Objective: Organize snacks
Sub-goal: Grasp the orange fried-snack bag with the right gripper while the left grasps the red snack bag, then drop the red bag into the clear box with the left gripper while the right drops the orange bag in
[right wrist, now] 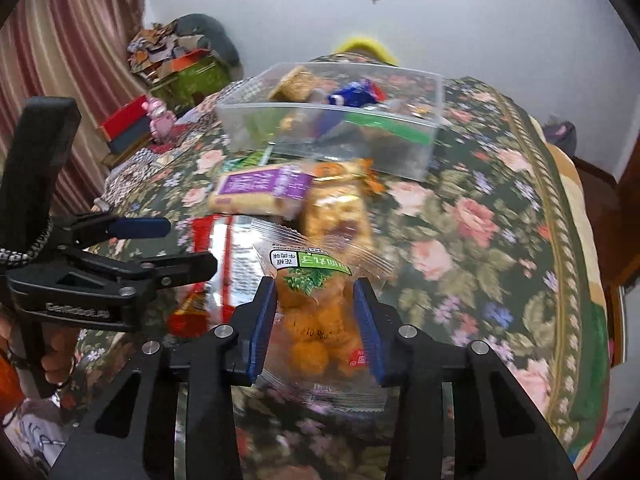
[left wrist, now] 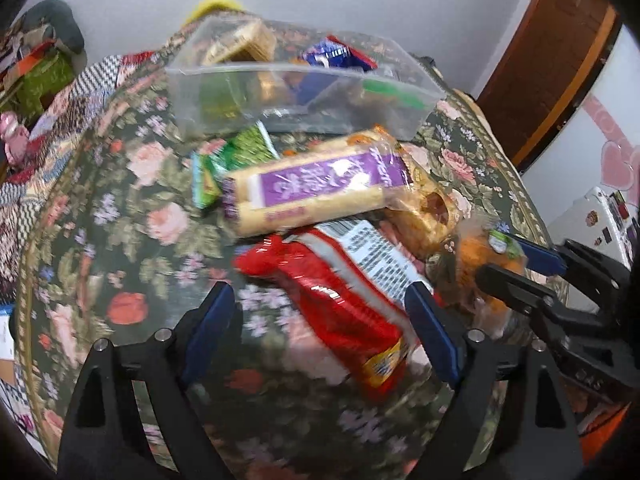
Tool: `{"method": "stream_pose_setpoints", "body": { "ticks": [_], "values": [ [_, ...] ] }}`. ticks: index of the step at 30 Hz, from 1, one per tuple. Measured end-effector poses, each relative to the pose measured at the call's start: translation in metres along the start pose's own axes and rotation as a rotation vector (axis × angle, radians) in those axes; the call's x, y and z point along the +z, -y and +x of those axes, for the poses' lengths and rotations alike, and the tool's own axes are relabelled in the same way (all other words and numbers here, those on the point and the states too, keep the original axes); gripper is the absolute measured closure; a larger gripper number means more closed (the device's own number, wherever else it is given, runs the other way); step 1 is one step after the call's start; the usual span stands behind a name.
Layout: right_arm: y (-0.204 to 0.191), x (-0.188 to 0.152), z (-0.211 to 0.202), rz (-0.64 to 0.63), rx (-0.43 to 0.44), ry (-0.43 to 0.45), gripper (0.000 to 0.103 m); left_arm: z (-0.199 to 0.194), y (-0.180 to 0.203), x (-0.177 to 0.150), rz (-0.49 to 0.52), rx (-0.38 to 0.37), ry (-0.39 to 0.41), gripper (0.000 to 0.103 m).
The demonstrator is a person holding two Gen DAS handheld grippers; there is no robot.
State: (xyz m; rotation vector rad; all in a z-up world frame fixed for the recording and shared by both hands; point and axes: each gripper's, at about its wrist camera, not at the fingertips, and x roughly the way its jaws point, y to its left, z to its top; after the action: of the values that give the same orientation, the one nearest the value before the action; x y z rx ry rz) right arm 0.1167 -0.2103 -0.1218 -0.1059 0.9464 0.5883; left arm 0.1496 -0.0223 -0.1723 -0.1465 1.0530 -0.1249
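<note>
A table (right wrist: pixel 500 216) draped in a dark floral cloth carries everything. Toward its far side stands a clear plastic bin (right wrist: pixel 424 160), rectangular and see-through, already holding a tan biscuit pack, a blue wrapper and a green packet. In front of the bin lies a loose heap of snacks: a long red packet (left wrist: pixel 340 296) with a grey printed label panel and a yellow logo at its near end; a pale biscuit roll with a purple label (left wrist: pixel 316 188) lying across the heap; a golden cellophane pack (right wrist: pixel 340 208) beside that roll; and a small green packet (left wrist: pixel 240 156) tucked at the roll's far left end. Nearest on the right is a clear bag of orange puffs (right wrist: pixel 320 320), with a green and white label near its top and a crimped seal at each end. The right gripper (right wrist: pixel 316 328) has its blue-padded jaws closed against both sides of this bag, holding it. The left gripper (left wrist: pixel 320 328) has its jaws spread wide, straddling the near end of the red packet without pressing it.
</note>
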Motion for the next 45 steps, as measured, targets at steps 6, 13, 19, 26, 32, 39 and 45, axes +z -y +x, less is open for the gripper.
{"method": "stream_pose_setpoints", "body": {
  "ticks": [6,13,19,26,32,39,45],
  "values": [
    [0.017,-0.007,-0.007,0.030,-0.036,0.005,0.066,0.034,0.014,0.008,-0.043,0.036,-0.065,0.013],
    [0.023,-0.012,0.000,0.065,-0.036,-0.020,0.058,0.050,0.030,0.013,0.003,0.115,-0.026,0.003],
    [0.019,-0.018,0.005,0.066,-0.044,-0.044,0.049,0.049,0.029,0.006,0.054,0.126,0.018,0.007],
    [0.020,-0.020,0.004,0.099,-0.021,-0.033,0.056,0.030,0.012,-0.007,0.082,0.088,0.042,0.031],
    [0.020,-0.015,-0.001,0.121,-0.009,-0.009,0.068,0.010,0.008,-0.015,0.084,0.052,0.066,0.034],
    [0.015,-0.002,-0.013,0.107,-0.009,0.031,0.068,-0.027,0.013,-0.010,0.119,0.030,0.149,0.034],
    [0.011,0.020,-0.026,0.088,-0.019,0.088,0.068,-0.052,0.007,0.010,0.096,0.005,0.216,0.034]
  ]
}}
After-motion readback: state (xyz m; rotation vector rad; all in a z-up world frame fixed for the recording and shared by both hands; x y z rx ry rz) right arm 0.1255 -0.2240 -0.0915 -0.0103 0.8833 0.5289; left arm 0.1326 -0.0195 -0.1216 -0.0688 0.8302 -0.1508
